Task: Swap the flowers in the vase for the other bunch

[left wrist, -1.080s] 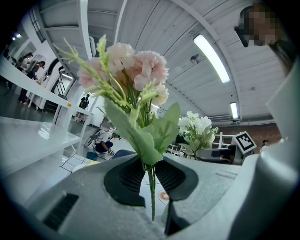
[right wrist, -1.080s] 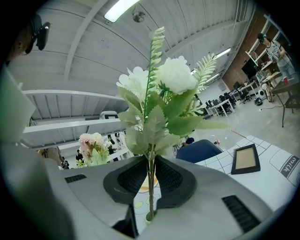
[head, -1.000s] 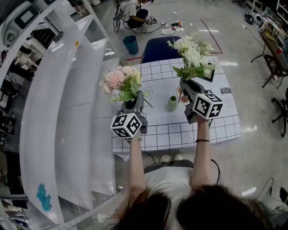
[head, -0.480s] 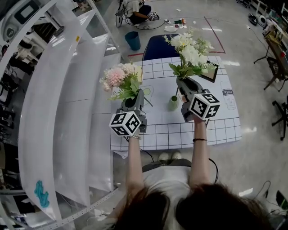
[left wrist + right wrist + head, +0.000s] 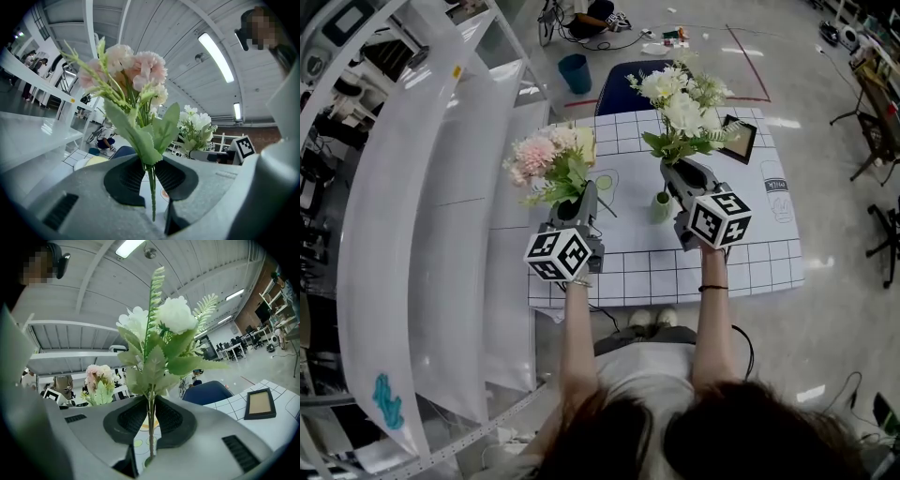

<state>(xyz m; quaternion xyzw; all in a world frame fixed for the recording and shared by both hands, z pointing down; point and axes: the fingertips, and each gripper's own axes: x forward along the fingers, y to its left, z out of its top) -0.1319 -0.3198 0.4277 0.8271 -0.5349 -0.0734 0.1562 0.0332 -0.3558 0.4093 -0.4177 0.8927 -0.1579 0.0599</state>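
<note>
Pink blooms (image 5: 539,157) with green leaves stand in the left gripper (image 5: 150,180); white blooms (image 5: 680,108) in the right gripper (image 5: 151,423); beside it a pale green vase (image 5: 661,212); beneath both, a white tablecloth (image 5: 750,262) gridded black.

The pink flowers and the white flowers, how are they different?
The pink bunch sits in the left gripper, the white bunch in the right gripper. The white bunch is near the green vase, the pink bunch farther left. Both have green leaves, held by their stems.

The right gripper (image 5: 150,423) has its fingers (image 5: 129,420) clamped on the white bunch (image 5: 164,329) — pink bunch (image 5: 98,380) beyond, leftward.
</note>
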